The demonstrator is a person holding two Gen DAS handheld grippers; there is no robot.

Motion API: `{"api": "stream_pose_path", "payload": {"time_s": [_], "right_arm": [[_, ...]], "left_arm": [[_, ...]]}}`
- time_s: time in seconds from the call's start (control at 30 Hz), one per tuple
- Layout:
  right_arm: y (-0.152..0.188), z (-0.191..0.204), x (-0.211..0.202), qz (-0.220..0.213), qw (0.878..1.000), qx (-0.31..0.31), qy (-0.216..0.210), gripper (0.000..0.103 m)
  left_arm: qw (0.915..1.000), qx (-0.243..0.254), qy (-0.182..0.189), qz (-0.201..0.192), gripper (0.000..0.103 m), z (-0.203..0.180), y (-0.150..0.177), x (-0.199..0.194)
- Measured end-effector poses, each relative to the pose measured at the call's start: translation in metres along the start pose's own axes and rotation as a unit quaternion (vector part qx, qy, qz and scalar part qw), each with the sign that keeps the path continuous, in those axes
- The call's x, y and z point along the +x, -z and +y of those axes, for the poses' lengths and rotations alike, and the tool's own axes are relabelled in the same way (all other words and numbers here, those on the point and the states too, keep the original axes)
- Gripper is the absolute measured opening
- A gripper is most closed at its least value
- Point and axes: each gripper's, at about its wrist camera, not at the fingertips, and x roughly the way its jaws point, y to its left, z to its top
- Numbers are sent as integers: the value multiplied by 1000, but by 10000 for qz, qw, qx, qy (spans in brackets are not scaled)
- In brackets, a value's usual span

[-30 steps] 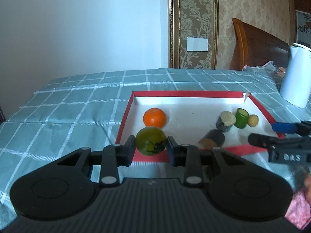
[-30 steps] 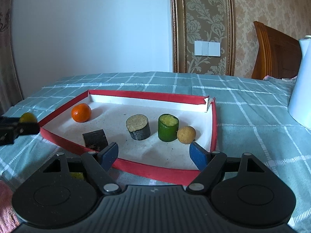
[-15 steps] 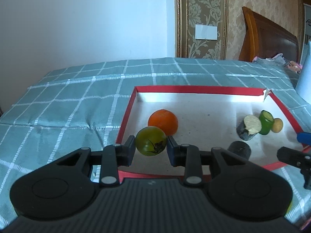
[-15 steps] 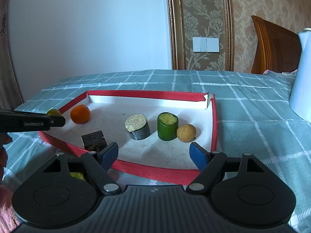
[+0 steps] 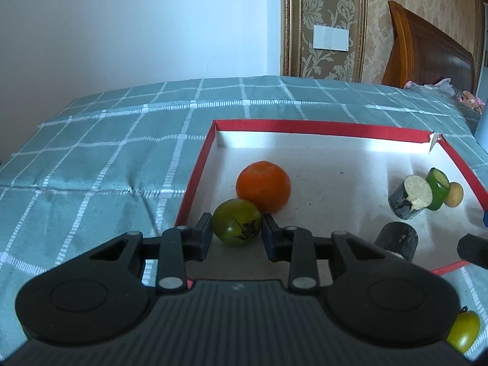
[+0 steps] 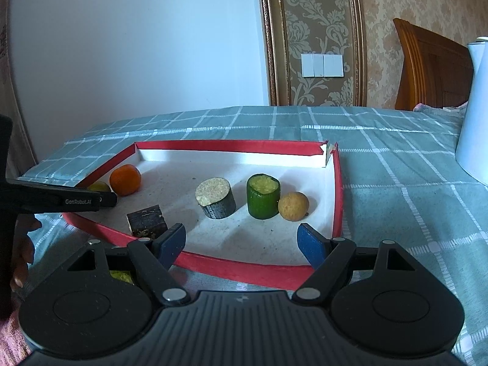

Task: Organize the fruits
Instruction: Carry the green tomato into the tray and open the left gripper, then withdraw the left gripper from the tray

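My left gripper [image 5: 237, 231] is shut on a green tomato [image 5: 237, 226] and holds it inside the red-rimmed white tray [image 5: 320, 126], low at its left side, right in front of the orange [image 5: 263, 189]. In the right wrist view the left gripper [image 6: 103, 199] reaches into the tray [image 6: 231, 146] with the green tomato [image 6: 99, 186] beside the orange [image 6: 125, 180]. My right gripper [image 6: 241, 241] is open and empty over the tray's near rim.
The tray holds a grey cut cylinder [image 6: 216, 198], a green cut cylinder [image 6: 263, 195], a small tan fruit [image 6: 293, 206] and a dark block [image 6: 147, 222]. Another yellow-green fruit [image 5: 463, 331] lies on the checked cloth outside the tray. A white jug [image 6: 475, 103] stands at right.
My left gripper has carried the green tomato forward over the rim and down into the tray beside the orange. The right gripper has barely moved.
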Motion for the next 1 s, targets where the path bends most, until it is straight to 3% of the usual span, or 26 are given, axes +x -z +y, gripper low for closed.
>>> {"api": "stream_pose_path", "payload": {"time_s": [0.37,0.57,0.67,0.87,0.93,1.0], "right_arm": [[0,-1,0,30,10000,62,-15,80],[0,-2,1,46,9999,95,-29,80],[0,-3,1,50,9999,114,-36,80],[0,-3,1,52,9999,121,-38,80],[0,-3,1,45,9999,118,-22,80],[0,-4,1,40,9999,126,-13,80]], "left_arm": [[9998,181,-31,-32,41,-7,4,-2],[9996,266,2,-100,57,-8,6,-12],[9995,273,7,-184,70,-7,10,-21],[9989,214,78,-409,75,-5,21,-50],[9985,113,16,-526,96,-5,26,-63],[9973,40,-135,-721,97,-4,32,-74]]}}
